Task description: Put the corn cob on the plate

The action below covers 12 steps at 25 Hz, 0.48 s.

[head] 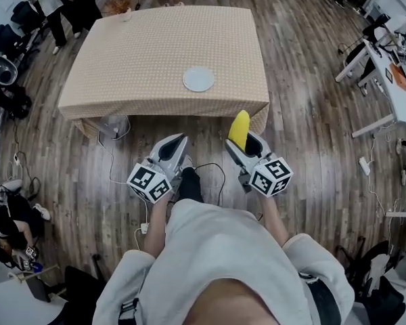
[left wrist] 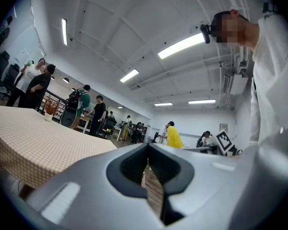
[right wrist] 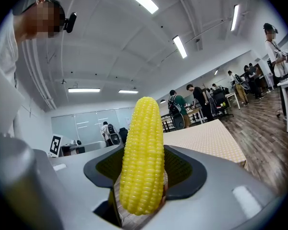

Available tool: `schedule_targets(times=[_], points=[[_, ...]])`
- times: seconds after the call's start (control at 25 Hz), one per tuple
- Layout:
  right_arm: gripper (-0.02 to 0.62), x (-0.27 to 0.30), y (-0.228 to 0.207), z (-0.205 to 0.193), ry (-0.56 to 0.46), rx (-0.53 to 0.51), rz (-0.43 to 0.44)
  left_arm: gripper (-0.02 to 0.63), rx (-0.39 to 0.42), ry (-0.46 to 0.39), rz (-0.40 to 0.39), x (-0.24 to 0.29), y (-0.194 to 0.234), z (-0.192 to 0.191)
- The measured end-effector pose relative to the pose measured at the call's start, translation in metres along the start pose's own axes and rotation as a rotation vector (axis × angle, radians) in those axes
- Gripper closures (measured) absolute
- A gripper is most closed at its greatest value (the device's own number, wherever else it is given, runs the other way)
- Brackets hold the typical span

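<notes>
Right gripper point(head: 247, 143) clamped on corn cob point(right wrist: 143, 155) at its thick end, tip poking forward past the jaws, likely so most of the length can be laid flat with the jaws out of the way. Left gripper point(head: 178, 143) pressed together on nothing, level alongside at left, probably idle since this looks like a one-gripper job. Cob just short of the near edge of table point(head: 122, 53), not yet over it. Plate point(head: 199, 79) farther in, on the near half and a bit right of centre, bare, well apart from cob. Count: two grippers, one corn cob, one plate, one table.
</notes>
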State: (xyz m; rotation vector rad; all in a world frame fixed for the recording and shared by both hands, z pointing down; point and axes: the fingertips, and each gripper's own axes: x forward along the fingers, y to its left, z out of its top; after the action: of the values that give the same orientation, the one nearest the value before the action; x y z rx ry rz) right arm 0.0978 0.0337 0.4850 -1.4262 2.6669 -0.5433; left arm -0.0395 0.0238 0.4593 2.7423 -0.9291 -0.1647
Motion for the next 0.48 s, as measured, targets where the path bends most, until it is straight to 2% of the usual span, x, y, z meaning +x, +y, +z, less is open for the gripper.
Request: schedule_targets(times=[0.48], points=[[0.340, 0.128, -0.042, 0.014, 0.025, 0.012, -0.038, 0.598, -0.026, 0.024, -0.037, 0.060, 0.128, 0.020]])
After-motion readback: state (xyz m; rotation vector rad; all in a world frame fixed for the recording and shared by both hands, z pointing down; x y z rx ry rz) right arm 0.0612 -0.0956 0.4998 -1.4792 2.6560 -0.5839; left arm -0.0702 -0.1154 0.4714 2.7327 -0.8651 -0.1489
